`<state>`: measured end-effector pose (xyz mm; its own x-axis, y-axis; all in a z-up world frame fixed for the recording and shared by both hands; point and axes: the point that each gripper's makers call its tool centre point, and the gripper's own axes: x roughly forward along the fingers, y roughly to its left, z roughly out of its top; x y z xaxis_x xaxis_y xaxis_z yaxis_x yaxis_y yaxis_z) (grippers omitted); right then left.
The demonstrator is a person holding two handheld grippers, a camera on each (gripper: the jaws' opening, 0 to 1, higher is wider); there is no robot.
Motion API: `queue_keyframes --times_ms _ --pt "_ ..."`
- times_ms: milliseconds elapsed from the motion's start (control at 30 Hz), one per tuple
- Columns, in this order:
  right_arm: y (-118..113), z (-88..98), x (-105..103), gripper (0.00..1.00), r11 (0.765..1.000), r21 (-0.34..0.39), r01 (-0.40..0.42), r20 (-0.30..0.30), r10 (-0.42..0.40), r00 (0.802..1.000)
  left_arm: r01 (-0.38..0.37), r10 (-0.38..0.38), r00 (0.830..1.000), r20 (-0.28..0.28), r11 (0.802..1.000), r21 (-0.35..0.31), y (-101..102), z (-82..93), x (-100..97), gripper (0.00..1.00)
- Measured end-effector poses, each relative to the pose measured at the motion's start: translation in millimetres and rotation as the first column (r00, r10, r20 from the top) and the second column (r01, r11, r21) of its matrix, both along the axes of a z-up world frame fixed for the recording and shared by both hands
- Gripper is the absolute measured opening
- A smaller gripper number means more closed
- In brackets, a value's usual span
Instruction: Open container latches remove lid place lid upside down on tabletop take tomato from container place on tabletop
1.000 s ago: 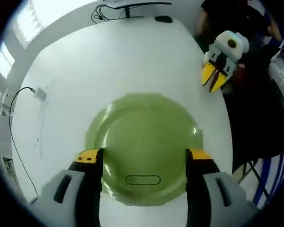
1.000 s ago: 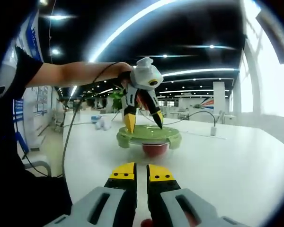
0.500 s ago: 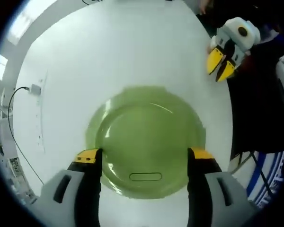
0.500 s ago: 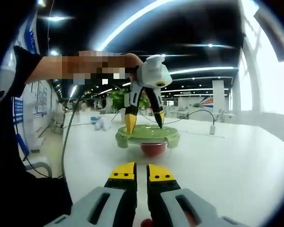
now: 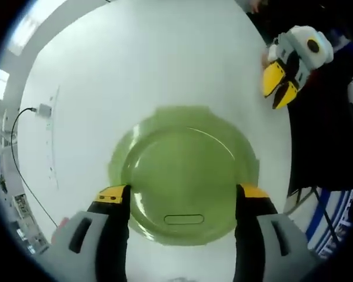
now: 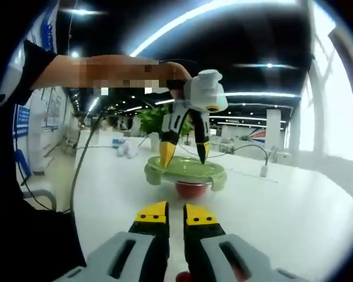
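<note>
A round green lid (image 5: 185, 167) sits on a clear container, seen from straight above in the left gripper view. My left gripper (image 5: 182, 192) is open, with one yellow-tipped jaw on each side of the lid's near edge. From the right gripper view the same left gripper (image 6: 185, 154) hangs over the lid (image 6: 185, 170), held by a person's hand. A red tomato (image 6: 191, 189) shows through the clear bowl under the lid. My right gripper (image 6: 176, 210) is shut and empty, low over the white table, well short of the container. It also appears as the right gripper (image 5: 282, 85) beside the table edge.
The white table (image 5: 135, 64) ends at a curved edge on the right, with a dark floor and blue chair legs (image 5: 320, 217) beyond. A white plug with a black cable (image 5: 44, 110) lies at the left. A small white object (image 6: 128, 151) sits far back.
The left gripper has shifted a little over the lid, to the right in the right gripper view, with its jaws still open. The right gripper has stayed shut and nearly still.
</note>
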<state>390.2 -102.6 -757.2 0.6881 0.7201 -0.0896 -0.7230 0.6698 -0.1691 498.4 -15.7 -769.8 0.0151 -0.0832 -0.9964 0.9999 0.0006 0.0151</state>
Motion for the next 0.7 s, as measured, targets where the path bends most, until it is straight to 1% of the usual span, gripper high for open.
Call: queue_keyframes --times_ms 67,100,200,333,433,467,567,600,633,667,700 --pt "2.4 4.7 -0.5 0.09 0.998 -0.06 -0.003 0.075 0.007 0.997 0.002 -0.002 1.0 0.0 1.0 0.01 0.6 -0.2 -0.3 0.66" --pt "4.3 6.0 -1.7 0.09 0.996 -0.084 -0.006 0.099 0.014 0.995 0.002 -0.002 1.0 0.0 1.0 0.012 0.9 -0.3 -0.1 0.66" --pt "9.6 9.7 -3.7 0.1 0.992 -0.125 -0.014 0.146 0.033 0.989 0.004 -0.004 1.0 0.0 1.0 0.02 1.3 -0.6 -0.3 0.66" --pt "18.4 12.8 -4.1 0.12 0.984 -0.174 -0.046 0.177 0.077 0.981 0.004 -0.004 1.0 0.0 1.0 0.024 1.6 -0.7 0.1 0.66" --pt "25.8 14.4 -0.2 0.14 0.962 -0.268 -0.049 0.238 0.115 0.964 0.002 -0.002 1.0 0.002 1.0 0.008 2.8 -0.2 1.1 0.65" --pt "27.3 14.2 1.2 0.14 0.962 -0.269 -0.047 0.236 0.113 0.965 0.002 -0.002 1.0 0.002 1.0 0.003 2.9 -0.2 1.1 0.65" --pt "35.1 14.9 5.1 0.14 0.95 -0.303 -0.072 0.257 0.154 0.954 0.0 0.0 1.0 0.002 1.0 -0.012 2.8 -0.1 1.5 0.65" --pt "37.8 13.4 5.9 0.14 0.942 -0.325 -0.085 0.262 0.176 0.949 0.0 0.0 1.0 0.002 1.0 -0.017 2.8 0.0 1.8 0.65" --pt "40.0 13.4 6.5 0.14 0.931 -0.354 -0.09 0.282 0.198 0.939 -0.001 0.001 1.0 0.004 1.0 -0.023 3.0 0.0 2.4 0.65" --pt "41.2 12.9 6.8 0.14 0.925 -0.37 -0.09 0.292 0.208 0.933 -0.002 0.002 1.0 0.005 1.0 -0.03 3.4 0.2 2.8 0.65" --pt "42.9 11.5 7.4 0.14 0.912 -0.401 -0.086 0.309 0.223 0.925 -0.002 0.003 1.0 0.005 0.999 -0.036 3.4 0.3 2.9 0.64"
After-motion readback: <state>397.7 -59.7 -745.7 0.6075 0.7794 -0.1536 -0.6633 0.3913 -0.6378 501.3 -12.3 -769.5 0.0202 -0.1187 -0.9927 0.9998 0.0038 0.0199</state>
